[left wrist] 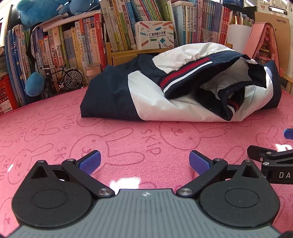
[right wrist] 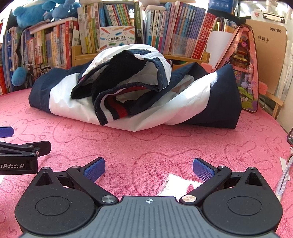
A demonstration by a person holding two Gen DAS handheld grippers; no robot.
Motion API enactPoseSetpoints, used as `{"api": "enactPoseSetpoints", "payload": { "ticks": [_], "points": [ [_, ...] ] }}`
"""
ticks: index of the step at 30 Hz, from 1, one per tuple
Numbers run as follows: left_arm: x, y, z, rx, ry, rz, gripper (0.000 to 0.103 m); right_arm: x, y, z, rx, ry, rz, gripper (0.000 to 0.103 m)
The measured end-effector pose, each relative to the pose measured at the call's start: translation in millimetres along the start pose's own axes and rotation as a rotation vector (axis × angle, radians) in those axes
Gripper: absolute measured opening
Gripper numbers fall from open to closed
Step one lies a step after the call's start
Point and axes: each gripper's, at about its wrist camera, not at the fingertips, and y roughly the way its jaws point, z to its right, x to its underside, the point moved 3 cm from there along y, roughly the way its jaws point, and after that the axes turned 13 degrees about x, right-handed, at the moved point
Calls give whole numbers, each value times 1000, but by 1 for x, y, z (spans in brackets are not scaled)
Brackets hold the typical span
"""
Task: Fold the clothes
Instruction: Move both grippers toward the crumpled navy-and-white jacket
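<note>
Heaped loosely at the far side of a pink rabbit-print cloth [left wrist: 55, 128]: a navy-and-white jacket [left wrist: 155, 102], striped cuff flopped forward, apparently not yet folded. Waiting low at the near edge, side by side, apart from the garment and gripping nothing: left gripper [left wrist: 144, 163] and right gripper [right wrist: 148, 169], jaws spread wide, probably poised to reach in. Straight ahead of both, across bare cloth, the jacket; behind it, packed bookshelves [right wrist: 164, 27] and blue plush toys [left wrist: 36, 12].
</note>
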Motion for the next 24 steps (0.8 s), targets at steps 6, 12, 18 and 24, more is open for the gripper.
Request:
{"api": "enactPoseSetpoints", "payload": {
  "ticks": [6, 12, 18, 24],
  "points": [
    [0, 2, 2, -30, 17, -15, 103, -1, -2, -1, 6, -14, 8, 103],
    [0, 2, 3, -31, 27, -15, 103, 0, -3, -7, -2, -40, 13, 103],
    [1, 3, 2, -24, 22, -25, 103, 1, -2, -11, 3, -56, 7, 103],
    [2, 4, 2, -24, 22, -29, 103, 1, -1, -11, 3, -56, 3, 103]
  ]
}}
